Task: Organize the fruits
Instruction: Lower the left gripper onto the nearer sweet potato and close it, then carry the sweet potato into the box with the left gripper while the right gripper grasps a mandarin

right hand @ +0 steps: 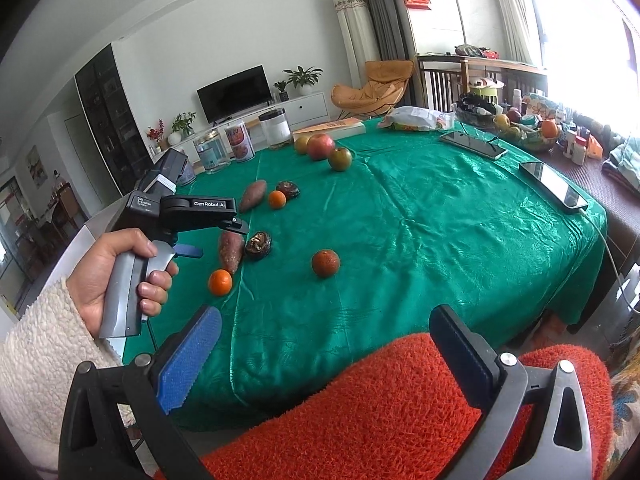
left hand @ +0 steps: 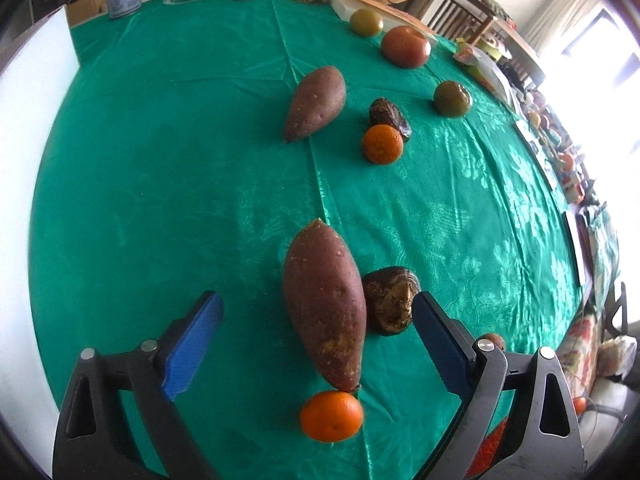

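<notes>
On the green tablecloth (left hand: 160,180) a reddish sweet potato (left hand: 324,308) lies between the blue pads of my left gripper (left hand: 316,300), which is open and not touching it. A dark wrinkled fruit (left hand: 390,300) sits by the right finger, and an orange (left hand: 331,416) at the potato's near tip. Farther off are a second sweet potato (left hand: 316,104), orange (left hand: 382,144) and dark fruit (left hand: 388,114), then three apples (left hand: 405,47). A lone orange (right hand: 325,263) rests apart. My right gripper (right hand: 326,312) hangs open and empty over the table's near edge.
Jars (right hand: 240,142) and a book (right hand: 332,128) stand along the far edge. Two phones (right hand: 554,184) lie at the right side, beyond them a fruit basket (right hand: 528,132). An orange-red cushion (right hand: 380,400) is below the right gripper. A hand (right hand: 116,276) holds the left gripper.
</notes>
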A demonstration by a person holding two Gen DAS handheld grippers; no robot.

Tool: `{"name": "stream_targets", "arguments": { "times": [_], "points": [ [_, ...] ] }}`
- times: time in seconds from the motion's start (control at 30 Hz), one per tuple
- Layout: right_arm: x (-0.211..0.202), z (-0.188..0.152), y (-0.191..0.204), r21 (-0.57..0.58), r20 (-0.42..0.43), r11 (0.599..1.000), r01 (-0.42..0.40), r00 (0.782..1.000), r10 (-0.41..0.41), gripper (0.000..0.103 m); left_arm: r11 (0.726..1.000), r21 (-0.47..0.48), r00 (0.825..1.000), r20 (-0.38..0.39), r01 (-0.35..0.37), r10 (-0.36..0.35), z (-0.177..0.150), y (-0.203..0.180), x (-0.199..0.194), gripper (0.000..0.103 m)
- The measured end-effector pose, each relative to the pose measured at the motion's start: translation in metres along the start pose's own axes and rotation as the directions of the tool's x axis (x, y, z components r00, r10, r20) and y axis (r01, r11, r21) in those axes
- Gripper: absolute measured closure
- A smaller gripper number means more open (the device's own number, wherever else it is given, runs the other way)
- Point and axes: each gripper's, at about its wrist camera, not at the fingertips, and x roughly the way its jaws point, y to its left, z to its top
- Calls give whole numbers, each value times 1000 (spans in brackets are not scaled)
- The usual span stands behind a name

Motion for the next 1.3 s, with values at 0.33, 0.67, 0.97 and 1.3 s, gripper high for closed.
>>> {"name": "stream_targets", "arguments": {
  "times": [0.33, 0.67, 0.97, 1.3],
  "points": [
    [-1, 2, -1, -7, -5, 1000, 5, 1000, -5, 0, 995, 13, 995, 13, -100, 100, 10, 30, -4, 60],
    [108, 76, -56, 58, -426, 987, -151, 890, 161, 0, 995, 29, 996, 9, -93, 93, 13, 31, 0, 61],
    [200, 80, -14, -67, -563, 984, -165, 821, 99, 37, 999, -40, 996, 83, 30, -27, 0, 41, -53, 61],
    [194, 87, 2, -57, -558, 986, -159, 824, 101, 73, 985, 48, 975, 146, 163, -168, -39, 26, -132, 61]
  ]
}}
